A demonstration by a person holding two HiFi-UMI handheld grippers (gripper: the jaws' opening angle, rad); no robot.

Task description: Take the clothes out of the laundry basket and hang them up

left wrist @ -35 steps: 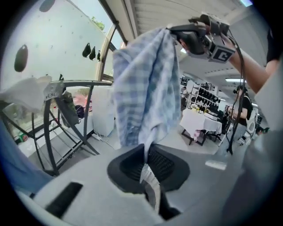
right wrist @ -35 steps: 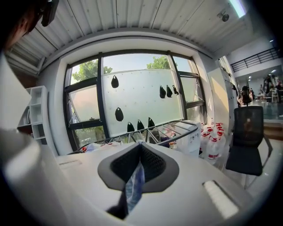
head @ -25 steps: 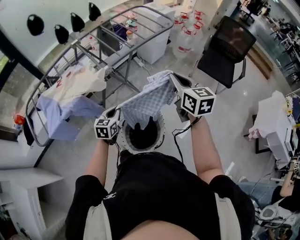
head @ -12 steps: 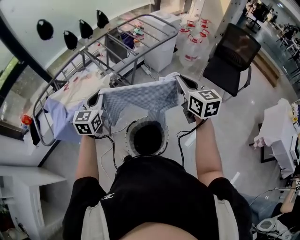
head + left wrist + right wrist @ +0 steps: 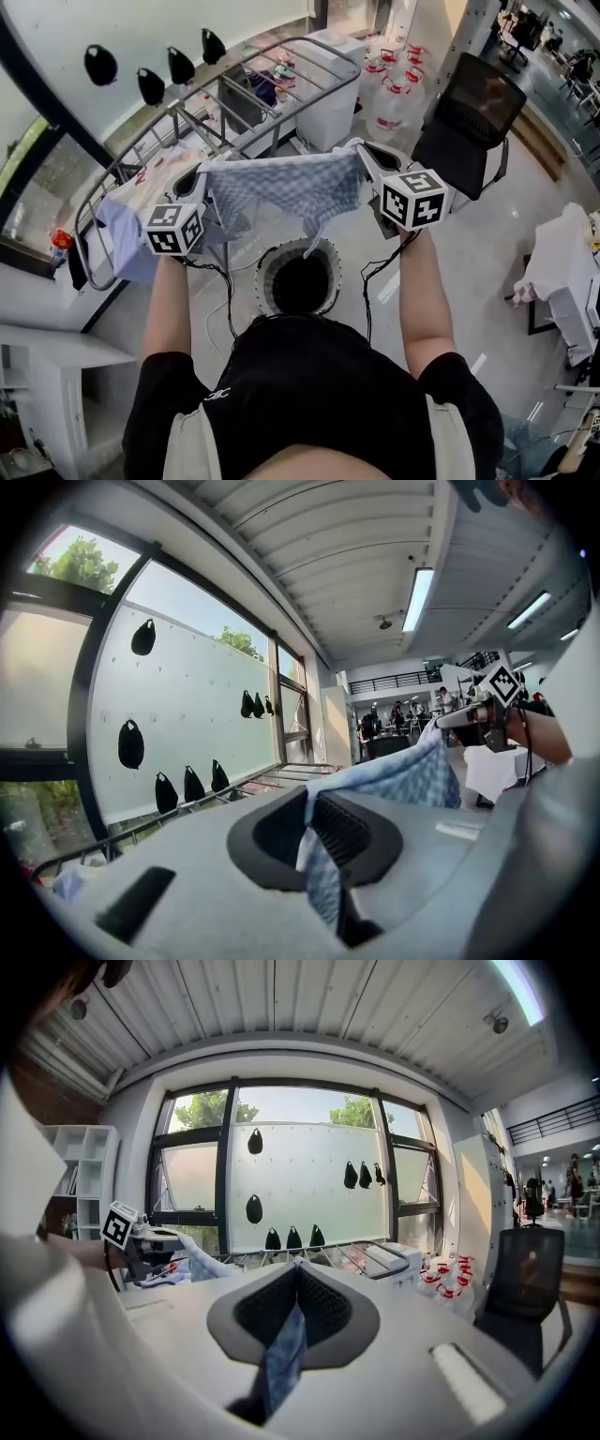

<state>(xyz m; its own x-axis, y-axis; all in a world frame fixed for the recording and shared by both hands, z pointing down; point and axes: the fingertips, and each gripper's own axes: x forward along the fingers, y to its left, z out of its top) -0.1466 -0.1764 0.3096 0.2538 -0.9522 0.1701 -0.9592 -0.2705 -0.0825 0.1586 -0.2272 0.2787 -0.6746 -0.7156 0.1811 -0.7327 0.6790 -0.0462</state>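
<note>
You've got the checked garment [image 5: 291, 187] stretched out wide between both grippers, up in the air above the laundry basket [image 5: 267, 281], which sits on the floor right in front of you. Your left gripper [image 5: 197, 176] has its jaws closed tight on one edge, and in the left gripper view the blue-and-white fabric runs pinched between the ribbed pads [image 5: 347, 822] and off towards your other hand. Your right gripper [image 5: 364, 152] is clamped just as firmly on the opposite edge, with a strip of cloth trailing out of its closed jaws. One corner of the garment dangles down toward the basket's mouth. Just beyond the cloth stands the drying rack [image 5: 319, 66], with a pale blue garment [image 5: 117, 232] and a white garment [image 5: 141, 183] draped over its left end
</note>
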